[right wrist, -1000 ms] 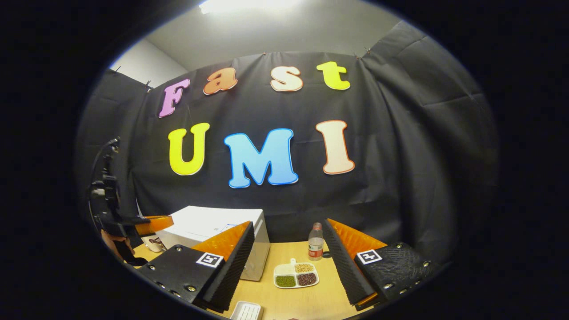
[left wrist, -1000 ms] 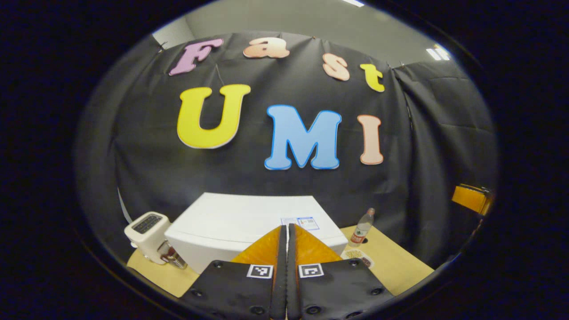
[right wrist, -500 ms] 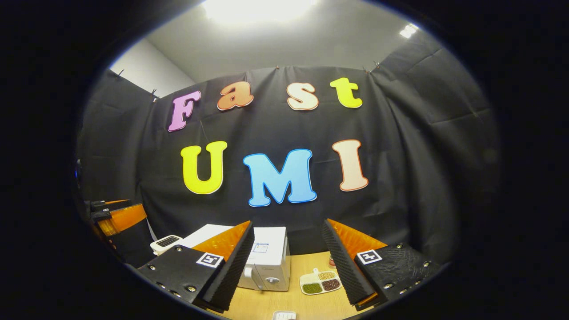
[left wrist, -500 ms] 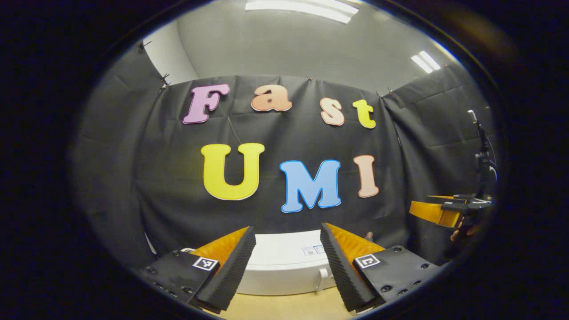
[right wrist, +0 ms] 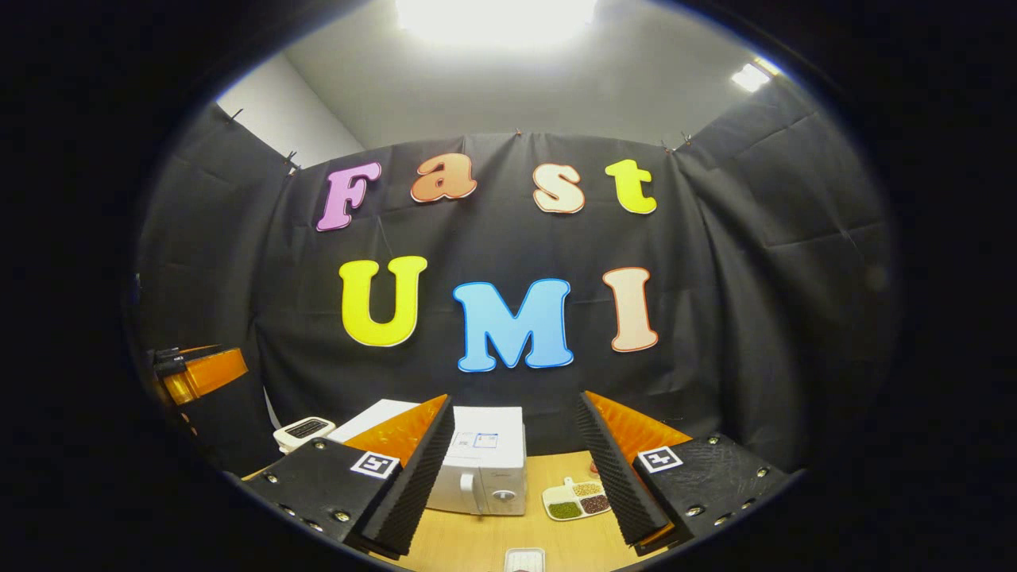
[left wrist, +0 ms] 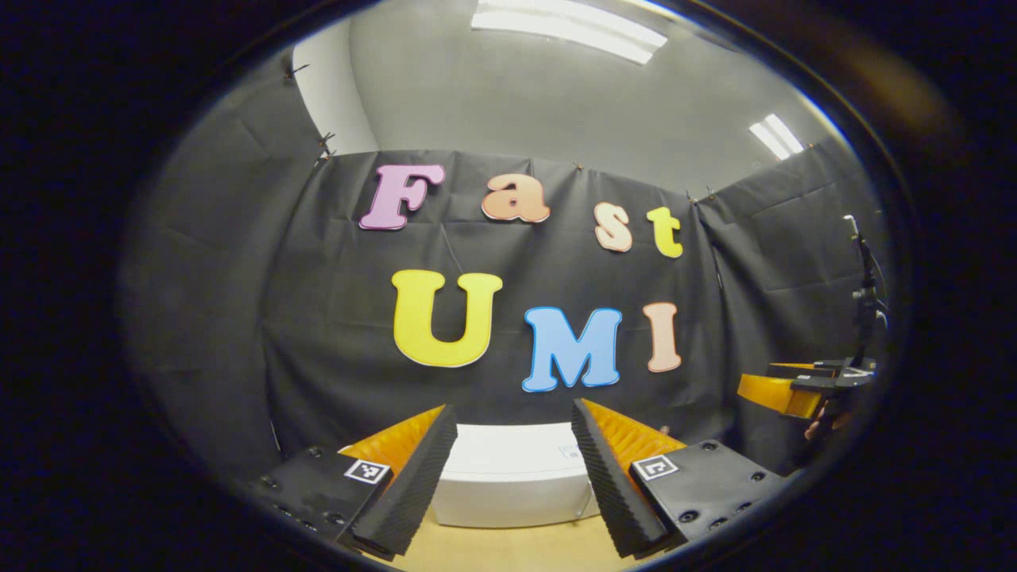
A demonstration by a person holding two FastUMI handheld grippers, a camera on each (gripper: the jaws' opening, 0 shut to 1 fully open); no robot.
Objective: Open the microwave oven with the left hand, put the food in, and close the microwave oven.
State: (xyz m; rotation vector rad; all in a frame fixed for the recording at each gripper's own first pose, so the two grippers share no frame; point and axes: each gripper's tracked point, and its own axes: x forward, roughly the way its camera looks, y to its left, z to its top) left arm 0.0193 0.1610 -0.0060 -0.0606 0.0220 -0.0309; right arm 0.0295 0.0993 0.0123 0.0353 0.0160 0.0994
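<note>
A white microwave oven stands on the wooden table, its door shut, with a handle and a knob on its front; in the left gripper view its white top lies straight ahead. A small clear food box rests on the table's near edge. My left gripper is open and empty, some way short of the microwave. My right gripper is open and empty too, held above the table. The right gripper's orange finger appears far right, and the left gripper's orange finger far left.
A divided white plate of beans lies right of the microwave, with a bottle partly hidden behind my right finger. A white toaster stands left of the microwave. The black cloth wall rises behind the table.
My left gripper went from shut to open and drew back and up from over the microwave. The right gripper pulled back a little; the microwave's front now faces it.
</note>
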